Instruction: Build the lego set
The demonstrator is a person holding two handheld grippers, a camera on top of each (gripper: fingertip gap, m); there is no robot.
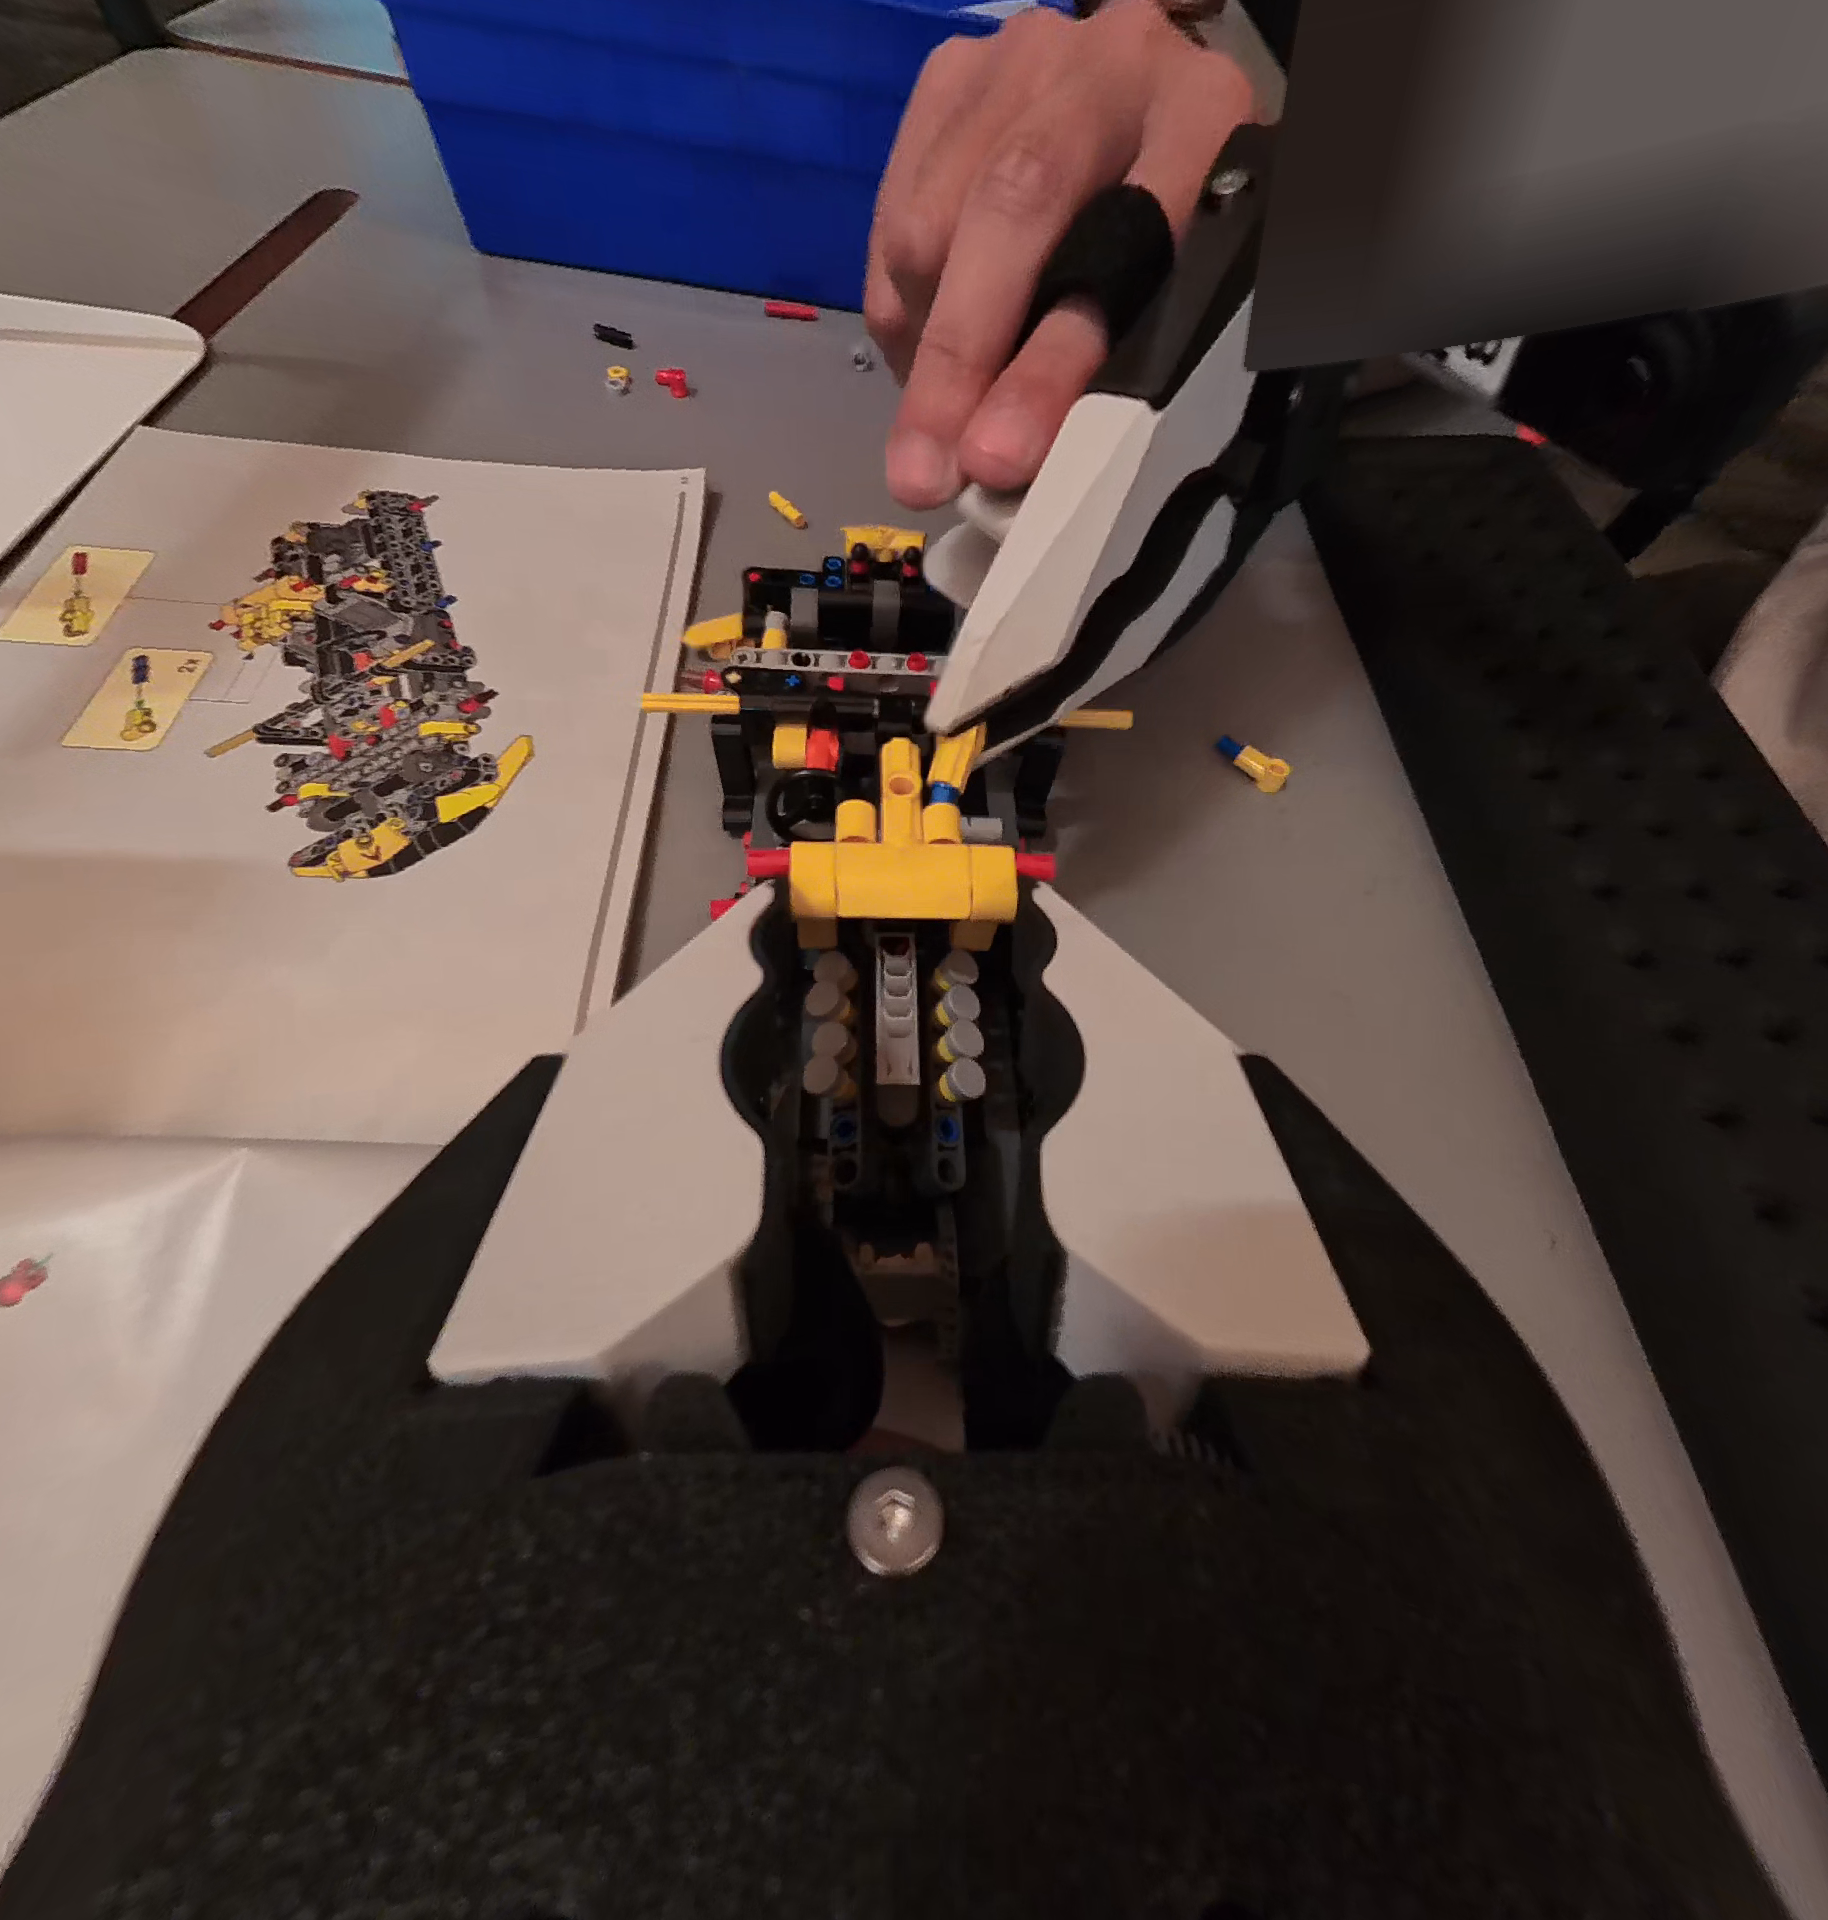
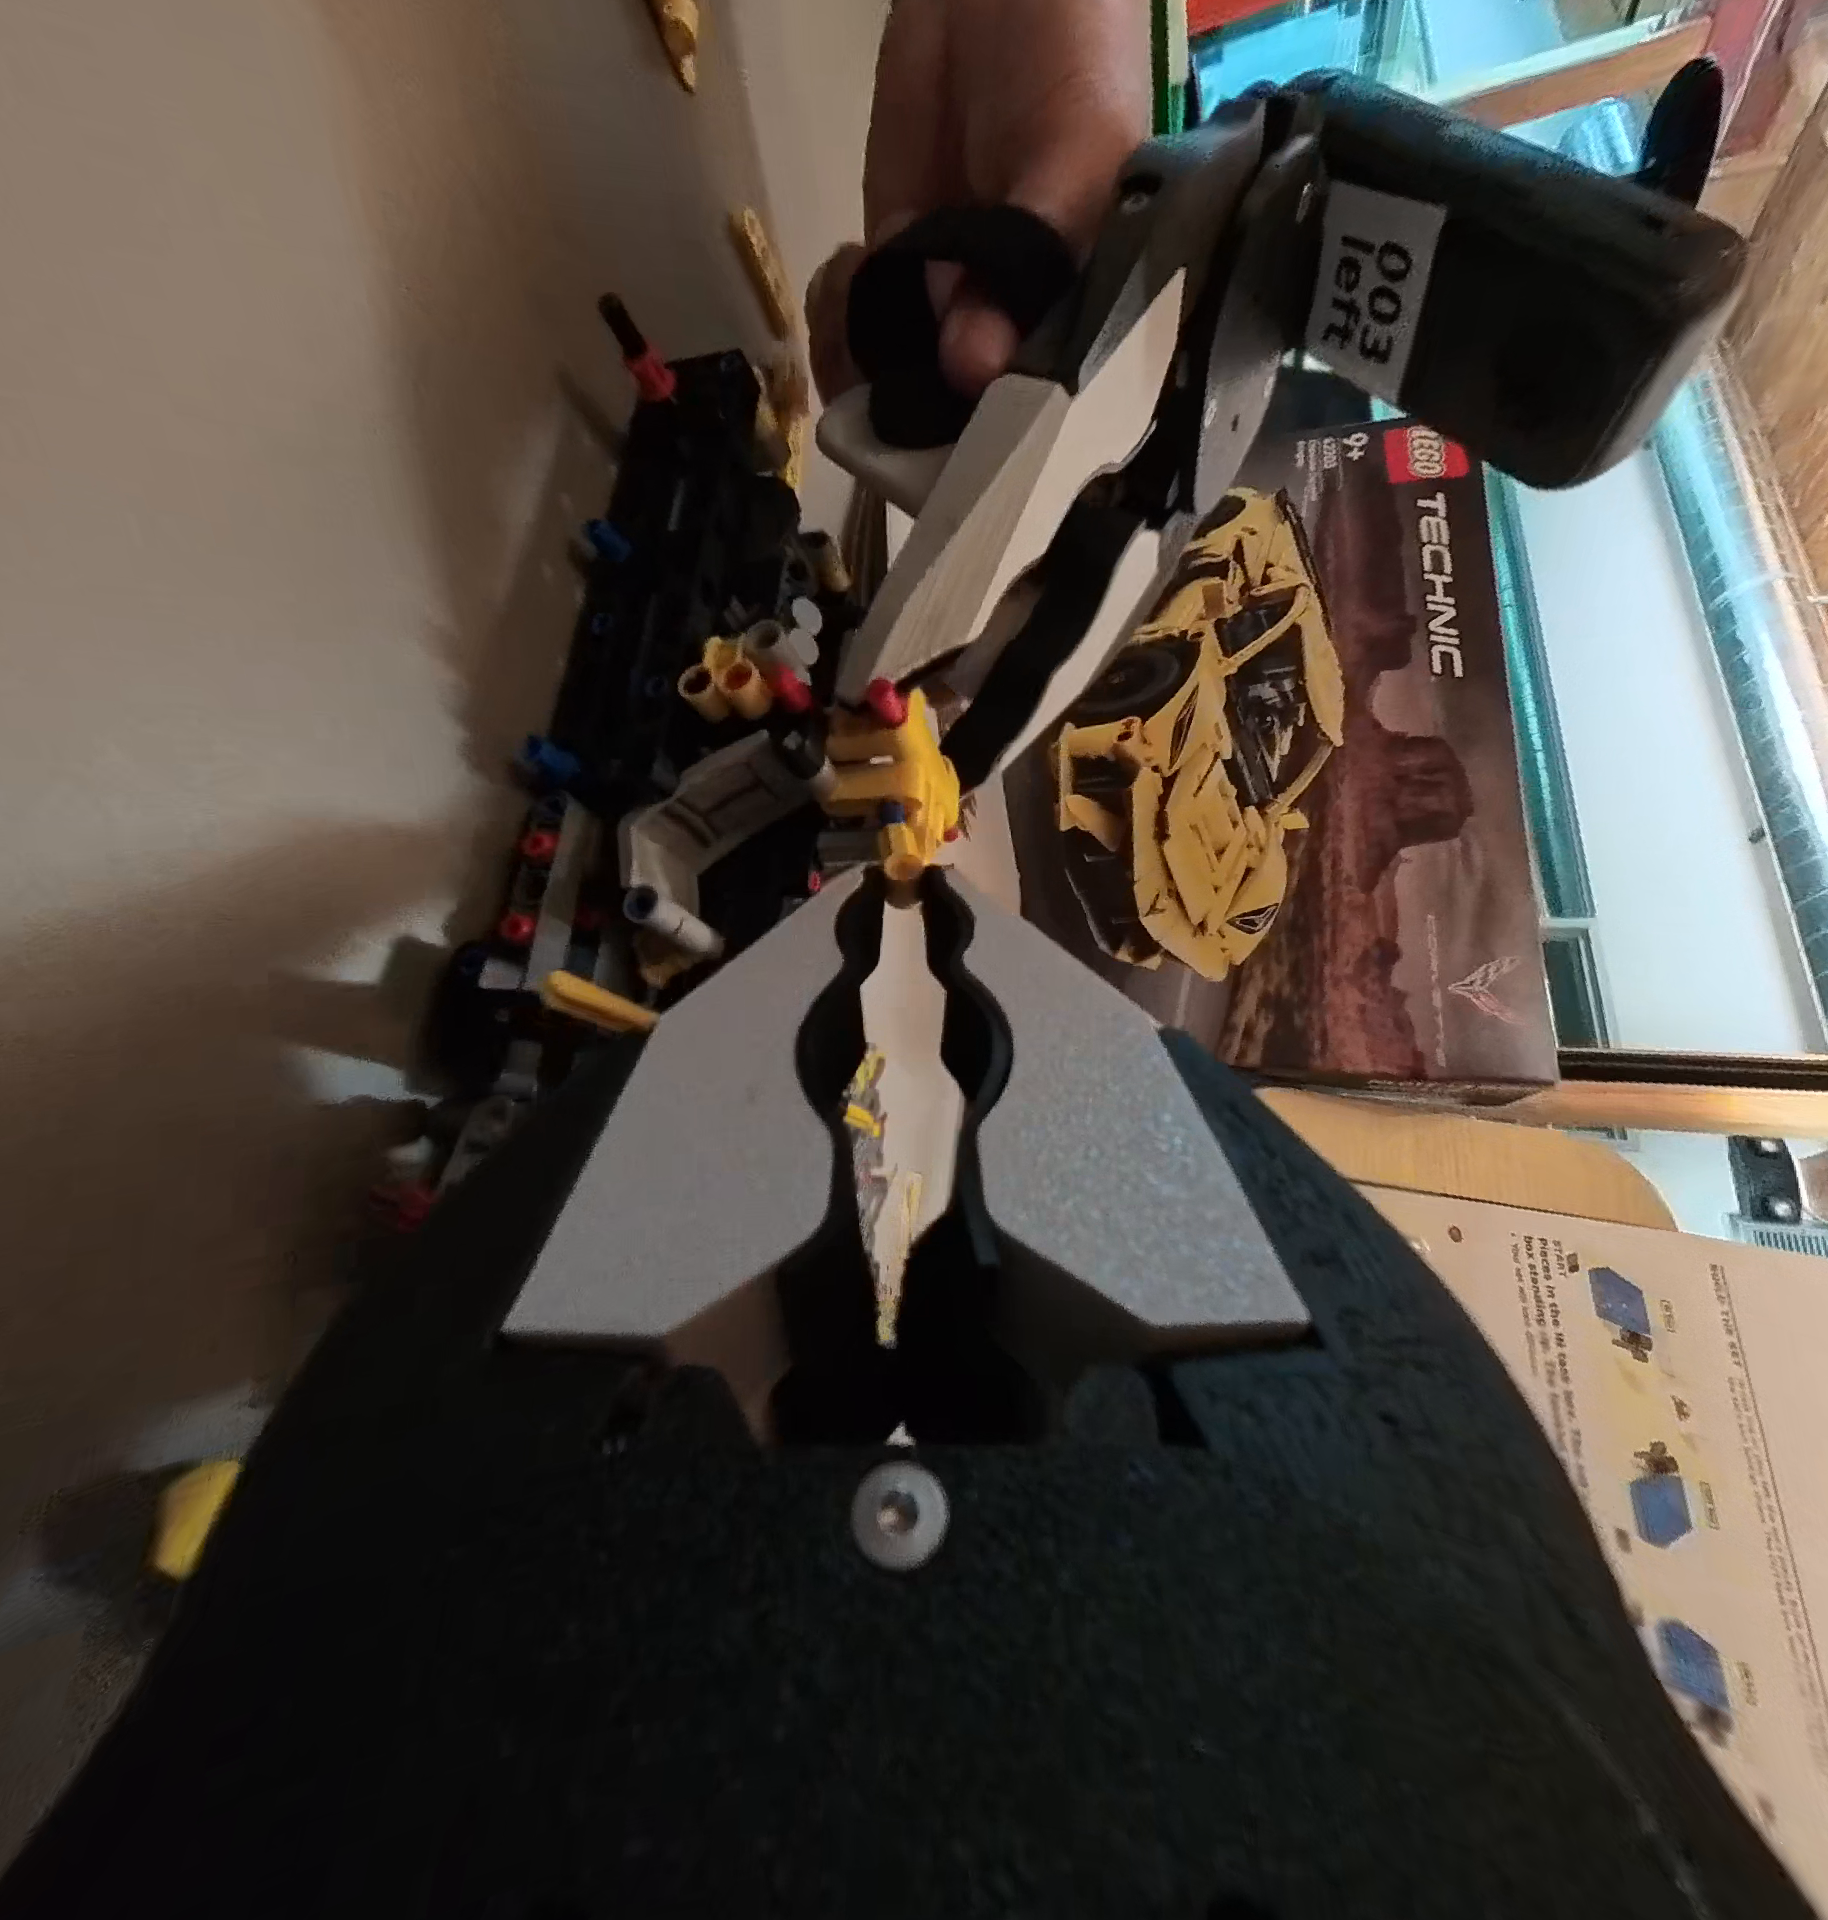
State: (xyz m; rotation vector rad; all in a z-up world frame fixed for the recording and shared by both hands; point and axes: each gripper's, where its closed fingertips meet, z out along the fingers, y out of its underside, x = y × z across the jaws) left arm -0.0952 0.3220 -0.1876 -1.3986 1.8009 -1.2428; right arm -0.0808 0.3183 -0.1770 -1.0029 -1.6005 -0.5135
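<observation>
The half-built black and yellow Lego car chassis (image 1: 837, 644) lies on the grey table; it also shows in the right wrist view (image 2: 681, 582). My left gripper (image 1: 902, 896) is shut on the chassis's yellow block (image 1: 902, 878), one finger on each side. My right gripper (image 1: 951, 727) comes in from the upper right, shut on a small yellow connector with a blue pin (image 1: 946, 774), which touches the top of the yellow block. In the right wrist view my right gripper (image 2: 899, 883) pinches that connector (image 2: 902, 844), and the left gripper (image 2: 905, 743) clamps the yellow block (image 2: 910, 769).
An open instruction booklet (image 1: 318, 675) lies left of the chassis. A blue bin (image 1: 681, 135) stands at the back. Loose pieces lie around: a yellow-blue one (image 1: 1258, 767), red ones (image 1: 671, 379). A black studded mat (image 1: 1616, 831) borders the right. The set's box (image 2: 1305, 779) stands nearby.
</observation>
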